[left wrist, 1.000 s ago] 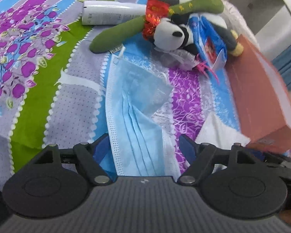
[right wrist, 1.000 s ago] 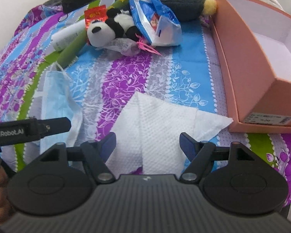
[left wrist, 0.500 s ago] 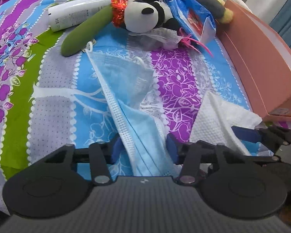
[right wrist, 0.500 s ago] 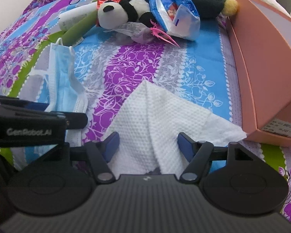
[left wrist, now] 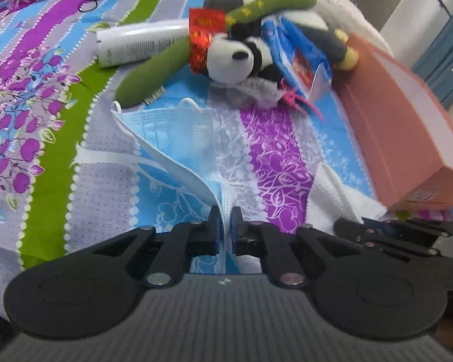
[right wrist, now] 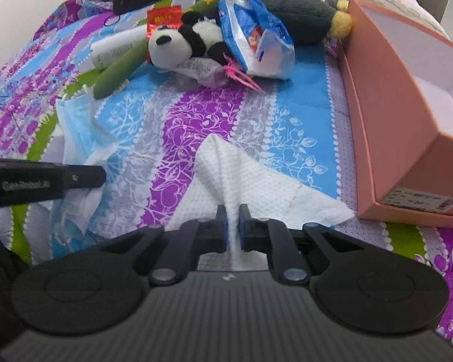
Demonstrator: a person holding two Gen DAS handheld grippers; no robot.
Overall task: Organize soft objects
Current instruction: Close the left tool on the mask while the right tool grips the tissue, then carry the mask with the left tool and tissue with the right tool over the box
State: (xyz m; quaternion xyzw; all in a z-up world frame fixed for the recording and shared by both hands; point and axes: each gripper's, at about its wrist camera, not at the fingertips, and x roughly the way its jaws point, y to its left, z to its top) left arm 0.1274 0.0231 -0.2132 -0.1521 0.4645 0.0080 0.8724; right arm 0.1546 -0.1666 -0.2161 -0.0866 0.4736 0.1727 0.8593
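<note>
Striped floral bedspread (left wrist: 60, 157) below me: my left gripper (left wrist: 225, 226) pinches the blue face mask (left wrist: 178, 138), my right gripper (right wrist: 232, 226) is closing on the white tissue (right wrist: 241, 175) (pink box (right wrist: 407, 120) alongside)

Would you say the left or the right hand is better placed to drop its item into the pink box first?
Right, probably. The right tool is closing on the white cloth, right beside the open pink box. The left tool, pinching the blue face mask, sits farther away.
</note>
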